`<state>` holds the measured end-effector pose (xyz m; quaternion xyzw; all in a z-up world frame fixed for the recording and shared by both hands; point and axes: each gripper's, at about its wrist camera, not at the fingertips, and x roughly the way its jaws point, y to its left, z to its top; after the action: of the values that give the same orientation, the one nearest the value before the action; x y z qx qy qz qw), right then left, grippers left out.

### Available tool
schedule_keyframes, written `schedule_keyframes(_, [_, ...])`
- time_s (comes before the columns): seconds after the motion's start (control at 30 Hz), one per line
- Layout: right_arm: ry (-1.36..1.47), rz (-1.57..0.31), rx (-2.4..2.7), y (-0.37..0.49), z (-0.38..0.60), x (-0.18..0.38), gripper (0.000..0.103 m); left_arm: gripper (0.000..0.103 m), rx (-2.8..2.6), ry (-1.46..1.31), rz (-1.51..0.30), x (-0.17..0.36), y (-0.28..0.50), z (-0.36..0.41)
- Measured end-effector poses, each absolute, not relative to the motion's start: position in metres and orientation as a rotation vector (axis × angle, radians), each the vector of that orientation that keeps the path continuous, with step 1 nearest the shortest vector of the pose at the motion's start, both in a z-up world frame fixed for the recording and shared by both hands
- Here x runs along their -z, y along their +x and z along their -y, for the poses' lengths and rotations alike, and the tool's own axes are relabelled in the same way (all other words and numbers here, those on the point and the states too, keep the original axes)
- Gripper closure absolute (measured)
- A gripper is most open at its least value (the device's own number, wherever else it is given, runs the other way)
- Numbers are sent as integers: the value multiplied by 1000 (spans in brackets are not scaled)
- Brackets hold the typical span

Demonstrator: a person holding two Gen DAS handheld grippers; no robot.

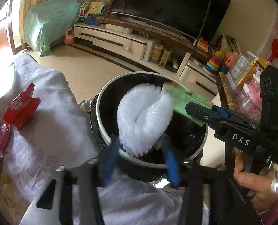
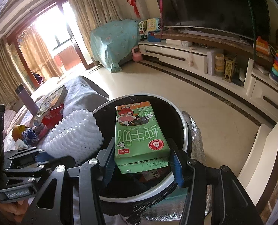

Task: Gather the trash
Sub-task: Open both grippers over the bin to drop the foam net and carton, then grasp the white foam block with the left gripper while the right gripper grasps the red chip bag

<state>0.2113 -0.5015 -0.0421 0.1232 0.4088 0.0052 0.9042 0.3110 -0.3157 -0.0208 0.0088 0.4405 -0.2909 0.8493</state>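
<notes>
Milk carton (image 2: 140,136) over bin rim (image 2: 184,131)

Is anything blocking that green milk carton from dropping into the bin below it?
Nothing visible does. The green milk carton, held in the right gripper, hangs over the open black-lined bin. The white foam net sits beside it, over the bin's left part.

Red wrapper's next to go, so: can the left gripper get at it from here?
Probably yes: the red wrapper lies uncovered on the cloth, and the left gripper looks open, though white foam netting is between its fingers.
</notes>
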Motion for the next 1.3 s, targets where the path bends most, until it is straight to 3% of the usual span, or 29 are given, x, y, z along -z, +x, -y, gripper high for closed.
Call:
schedule_keyframes(0.33, [335,-820,-16,198,504,44,34,47,580,-34,-946,34,293,289])
schedule_keyframes(0.6, [344,-772,-72,184,471,33,10,42,496,-118,-940,43,259,236])
schedule_keyframes(1.3, [255,-843,-298,183,343,46,6,36,195,-316,-909,49,188,84])
